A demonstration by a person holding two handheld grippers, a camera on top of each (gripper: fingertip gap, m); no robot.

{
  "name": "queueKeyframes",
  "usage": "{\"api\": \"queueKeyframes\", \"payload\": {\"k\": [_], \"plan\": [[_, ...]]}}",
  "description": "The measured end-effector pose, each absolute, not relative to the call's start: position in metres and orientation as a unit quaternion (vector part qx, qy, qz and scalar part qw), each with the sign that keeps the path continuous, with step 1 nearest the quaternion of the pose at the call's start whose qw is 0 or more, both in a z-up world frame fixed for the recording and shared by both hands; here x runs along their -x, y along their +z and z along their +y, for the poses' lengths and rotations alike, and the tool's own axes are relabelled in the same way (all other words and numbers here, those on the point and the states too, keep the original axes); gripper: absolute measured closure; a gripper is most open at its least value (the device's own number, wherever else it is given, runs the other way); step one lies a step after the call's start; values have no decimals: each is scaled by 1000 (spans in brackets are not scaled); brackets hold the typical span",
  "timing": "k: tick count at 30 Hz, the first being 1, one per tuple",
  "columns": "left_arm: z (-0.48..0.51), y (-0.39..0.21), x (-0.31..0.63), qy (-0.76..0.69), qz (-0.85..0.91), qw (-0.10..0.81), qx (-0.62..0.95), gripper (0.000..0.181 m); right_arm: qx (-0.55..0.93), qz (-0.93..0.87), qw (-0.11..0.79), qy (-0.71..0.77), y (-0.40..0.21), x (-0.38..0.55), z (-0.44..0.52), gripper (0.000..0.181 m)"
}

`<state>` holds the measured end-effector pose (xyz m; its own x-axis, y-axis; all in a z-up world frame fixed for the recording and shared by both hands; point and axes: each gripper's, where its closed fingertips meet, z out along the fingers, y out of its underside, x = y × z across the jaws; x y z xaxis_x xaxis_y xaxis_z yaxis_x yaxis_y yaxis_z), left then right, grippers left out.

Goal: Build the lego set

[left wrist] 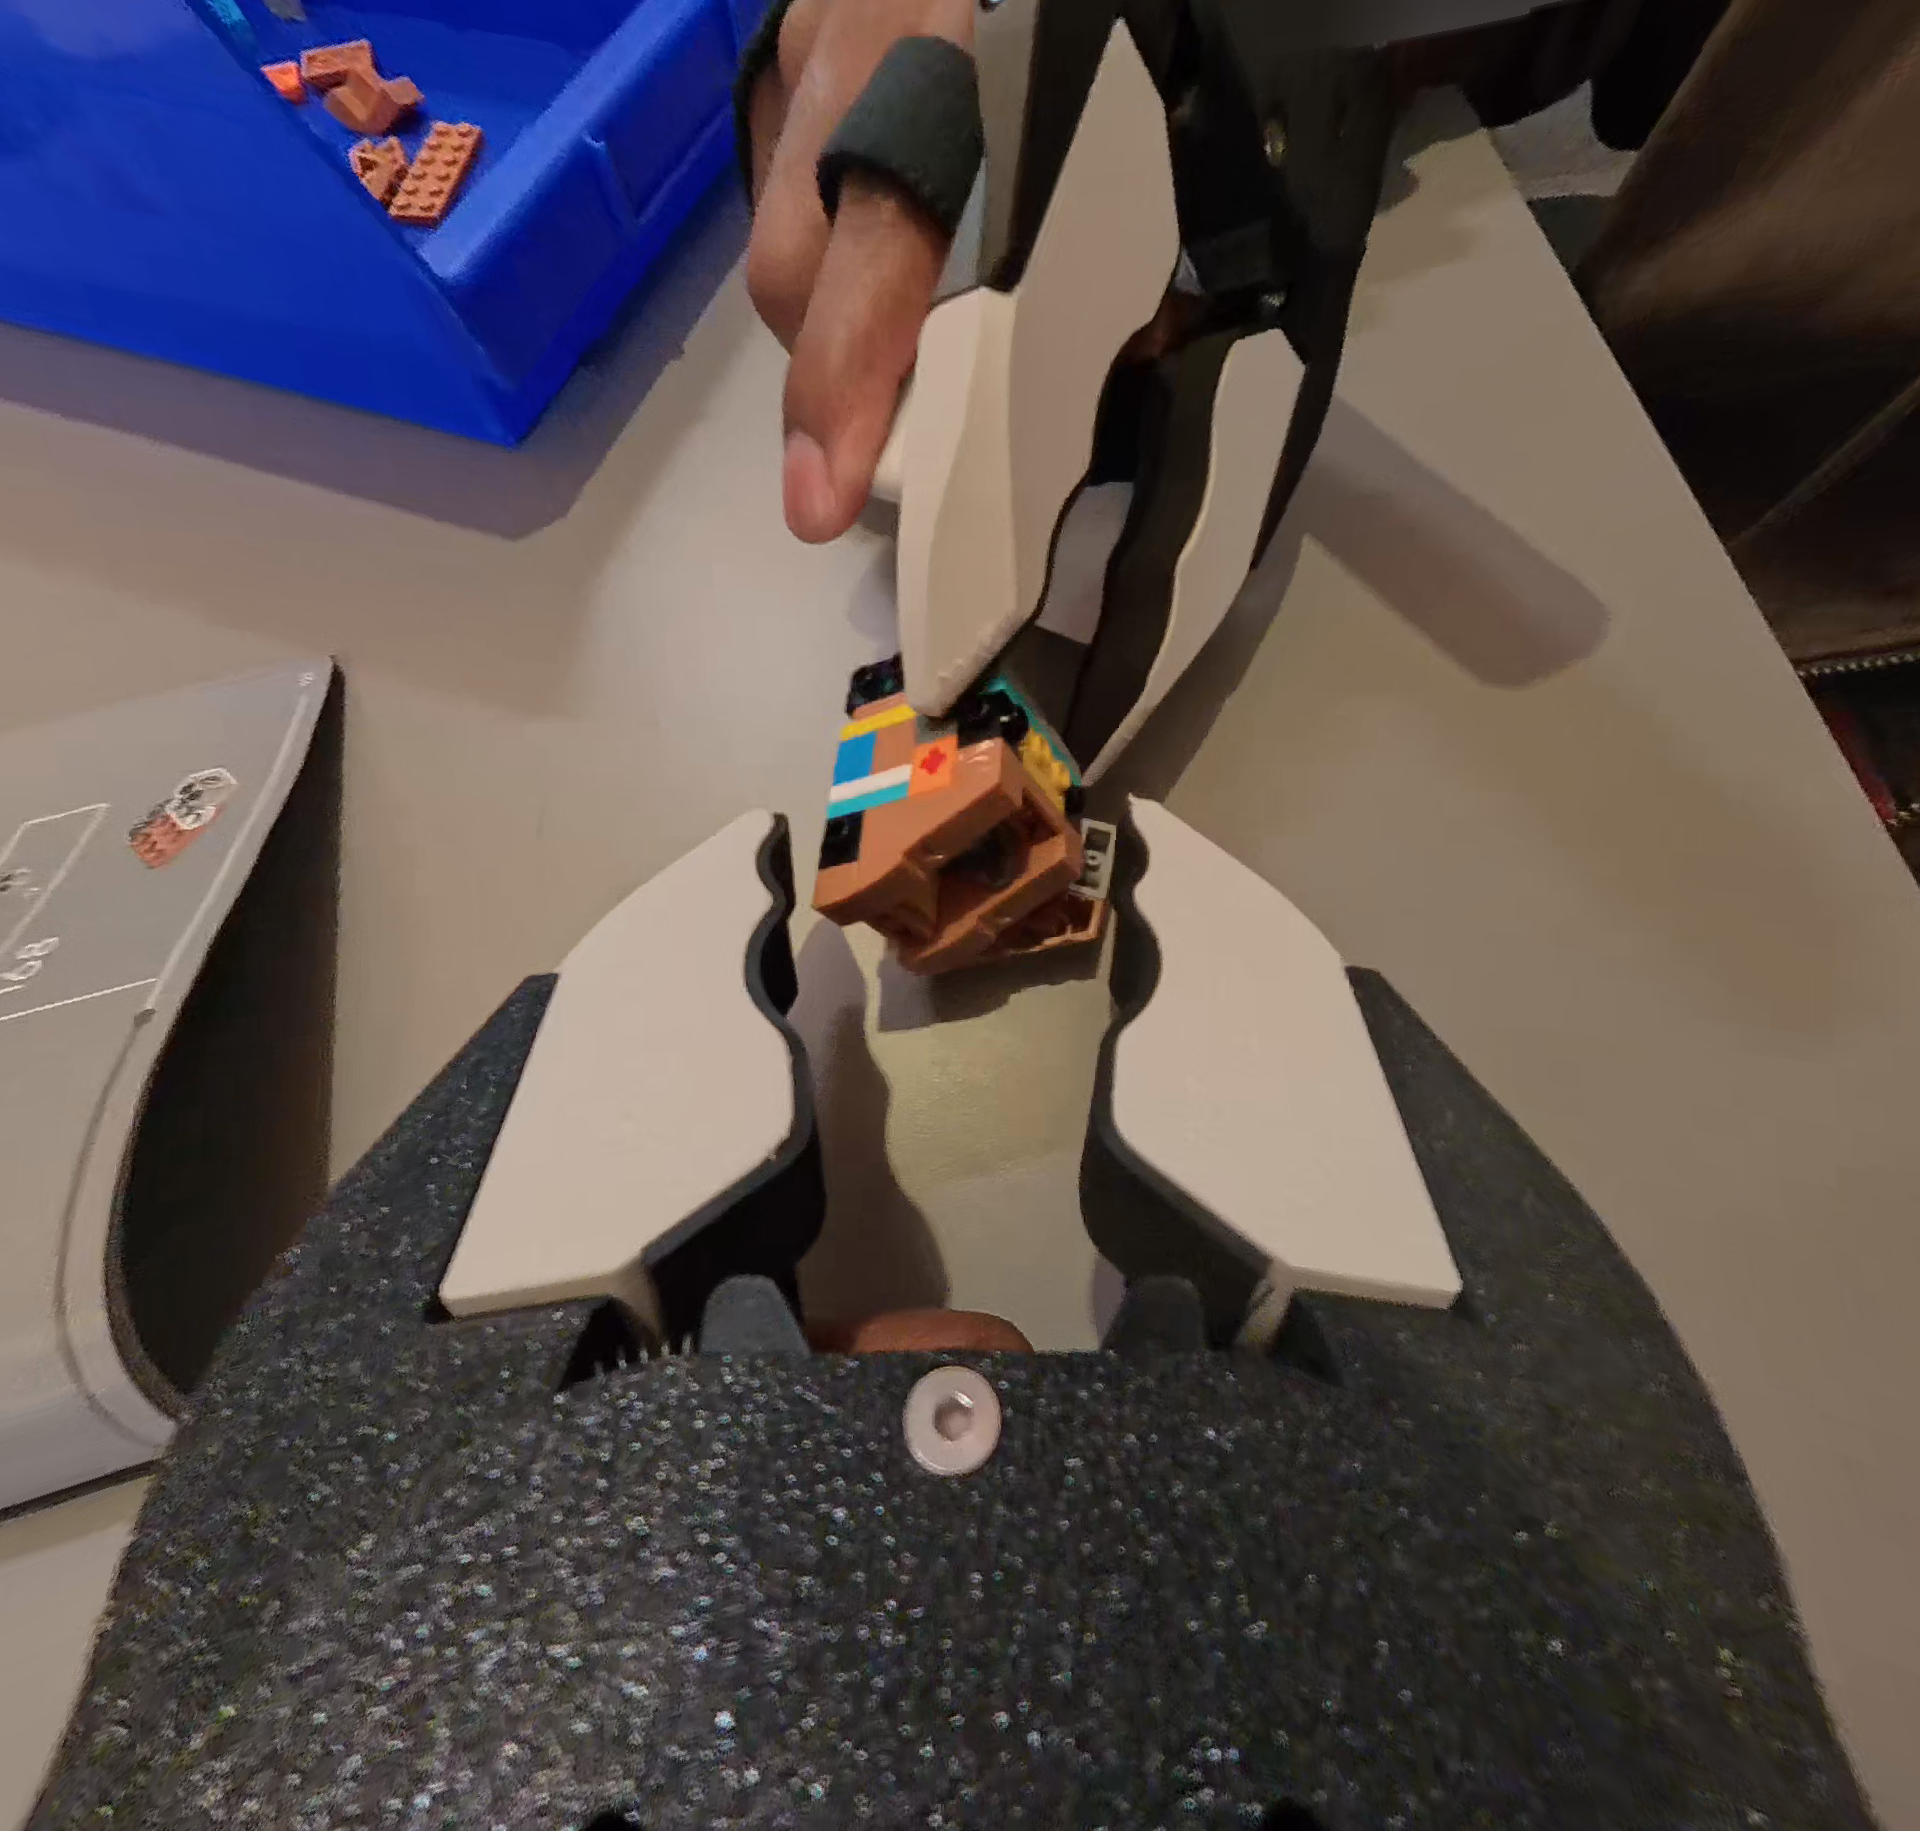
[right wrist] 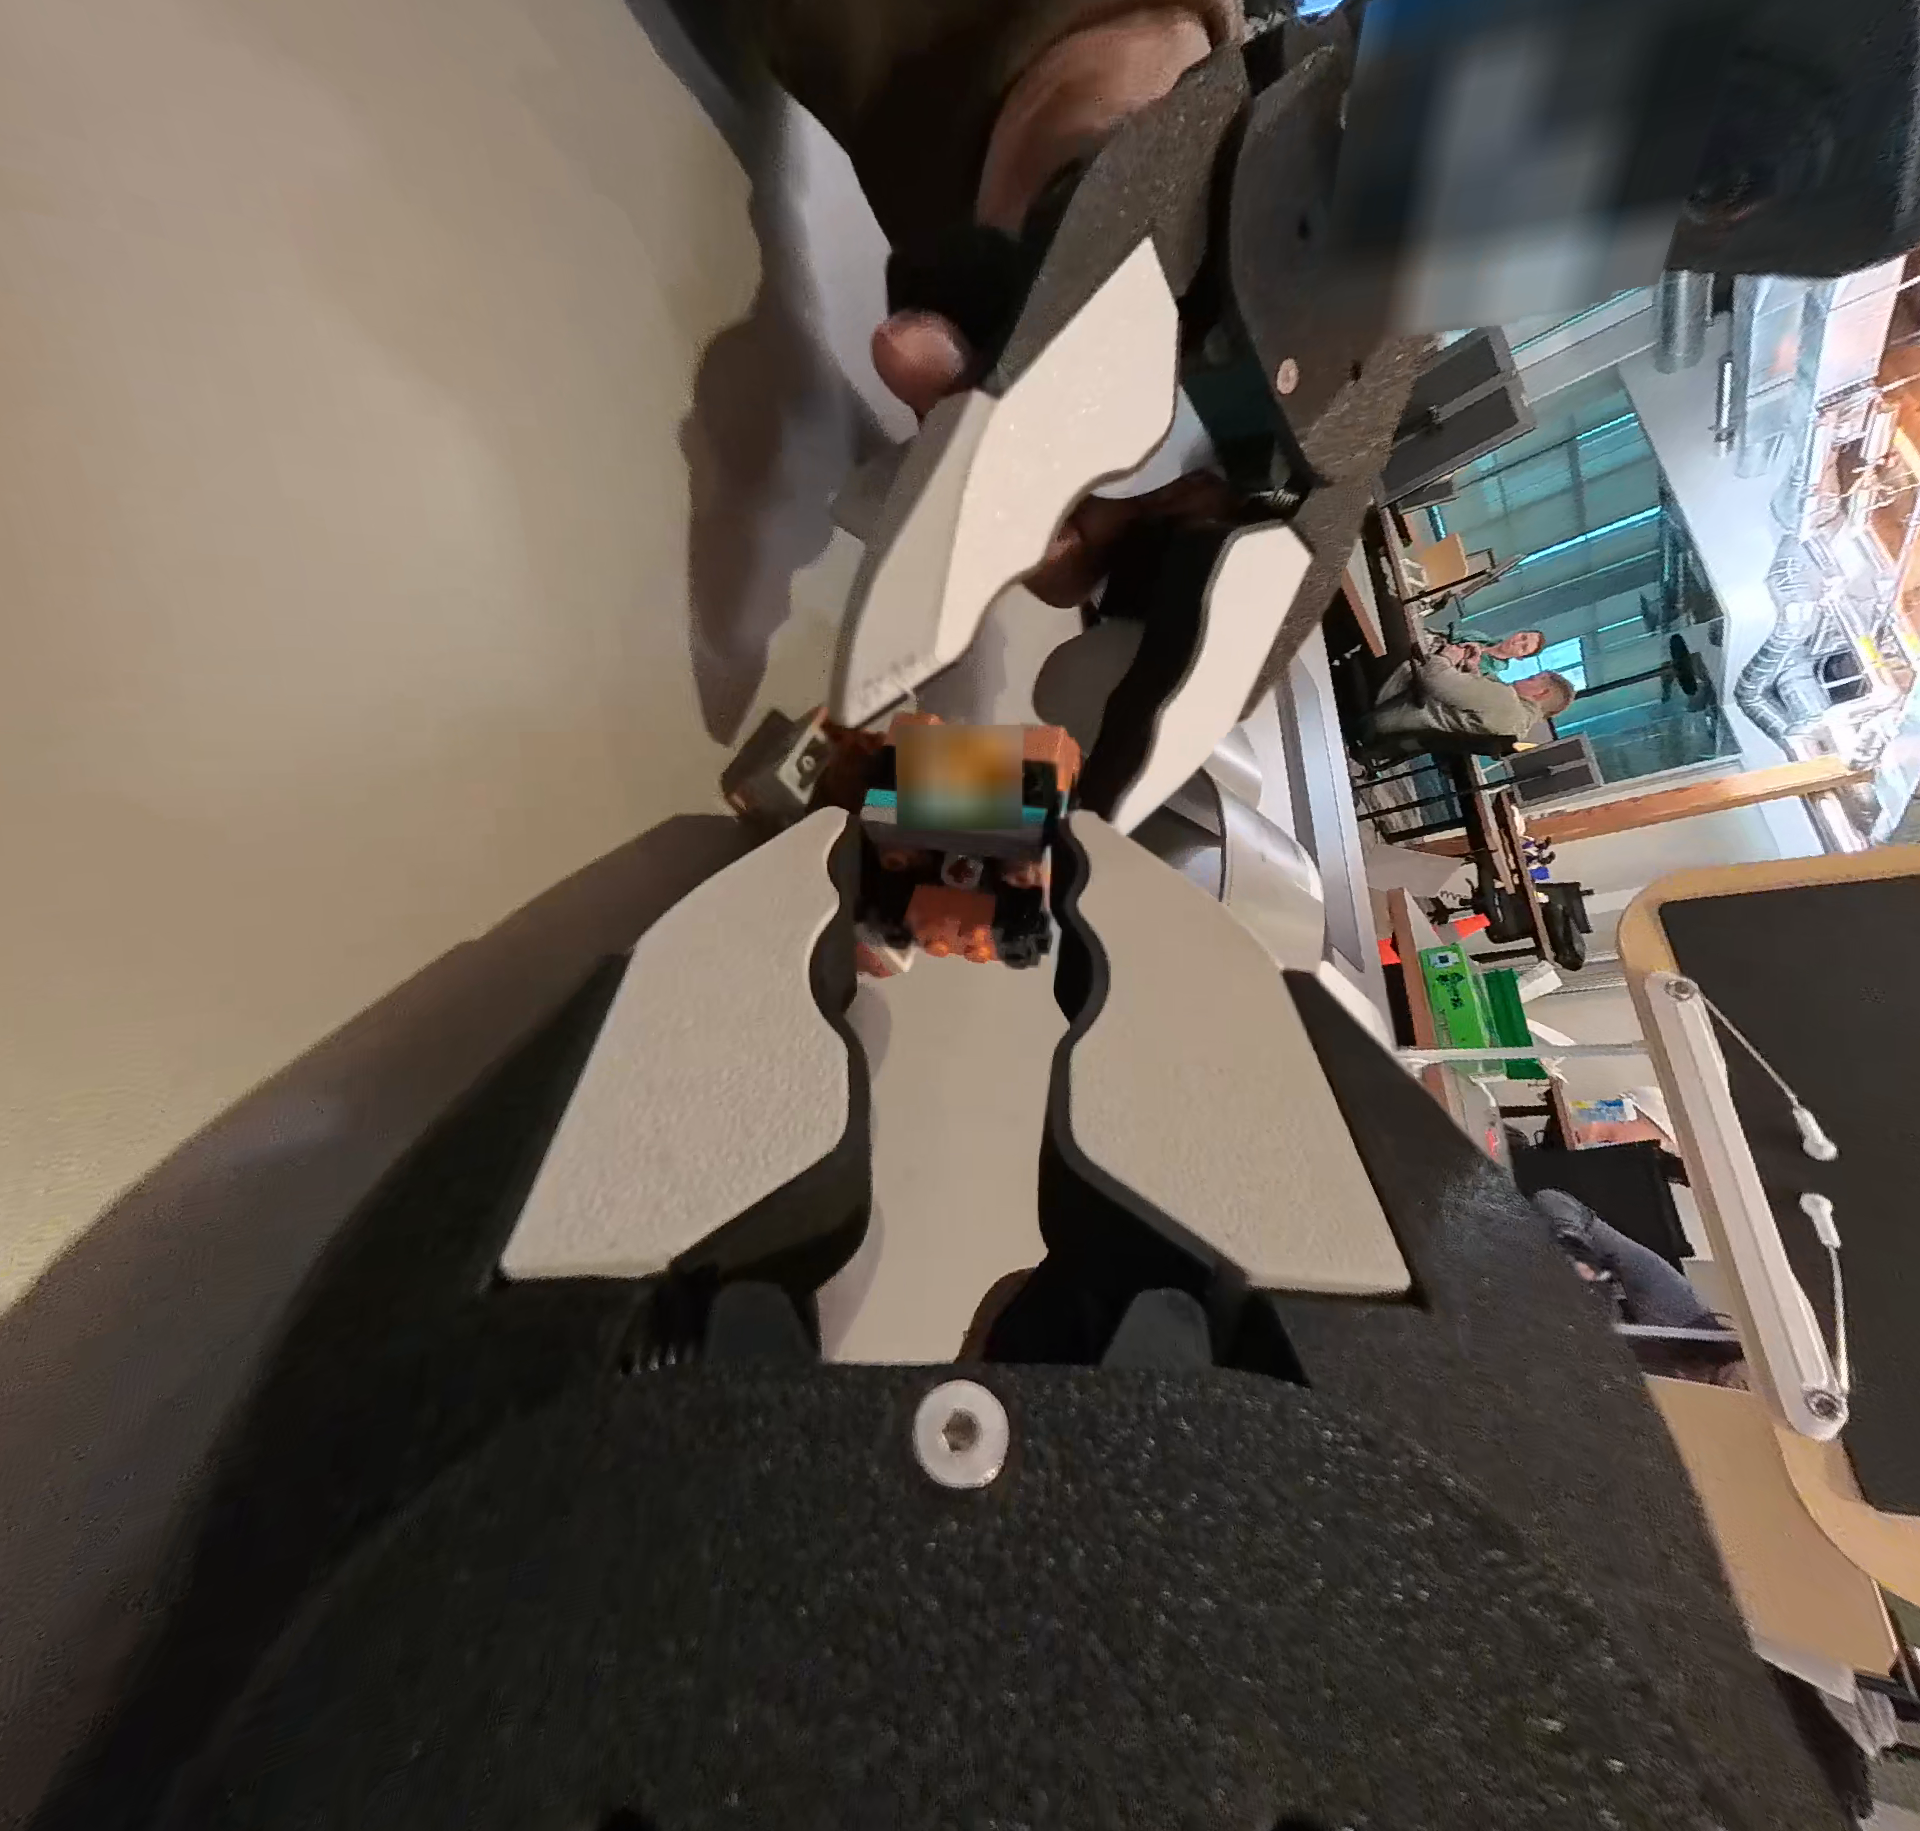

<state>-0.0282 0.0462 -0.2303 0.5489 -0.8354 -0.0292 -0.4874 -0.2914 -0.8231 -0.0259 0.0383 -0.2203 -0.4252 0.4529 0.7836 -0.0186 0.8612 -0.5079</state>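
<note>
I work on a smooth beige table [left wrist: 520, 576]; my right wrist view shows an open workshop behind it, with desks, glass partitions and 3 seated people far off. A blue plastic bin [left wrist: 540, 254] sits at the table's far left, holding roughly 6 loose bricks [left wrist: 416, 150], mostly orange-brown. 1 grey instruction booklet [left wrist: 135, 950] lies at my left. My right gripper [right wrist: 956, 846] pinches the small brown, black and teal brick model [left wrist: 956, 825], lifted and tilted above the table. My left gripper [left wrist: 951, 836] is spread, its 2 tips flanking the model's lower end; whether they touch it I cannot tell.
</note>
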Motion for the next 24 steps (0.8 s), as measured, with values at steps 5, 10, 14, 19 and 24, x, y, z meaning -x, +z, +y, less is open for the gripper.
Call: {"api": "queueKeyframes", "payload": {"k": [5, 10, 14, 19, 24], "plan": [[45, -231, 26, -205, 438, 417, 770, 136, 123, -824, 503, 230, -223, 21, 34, 140], [41, -231, 25, -208, 452, 416, 761, 140, 139, -821, 486, 267, -217, 17, 35, 133], [36, -234, 31, -201, 460, 406, 764, 126, 222, -812, 434, 321, -217, 23, 37, 121], [39, -240, 37, -183, 458, 400, 772, 111, 304, -785, 381, 382, -210, 27, 39, 118], [42, -256, 34, -167, 466, 368, 787, 108, 362, -781, 311, 404, -218, 31, 34, 115]]}}
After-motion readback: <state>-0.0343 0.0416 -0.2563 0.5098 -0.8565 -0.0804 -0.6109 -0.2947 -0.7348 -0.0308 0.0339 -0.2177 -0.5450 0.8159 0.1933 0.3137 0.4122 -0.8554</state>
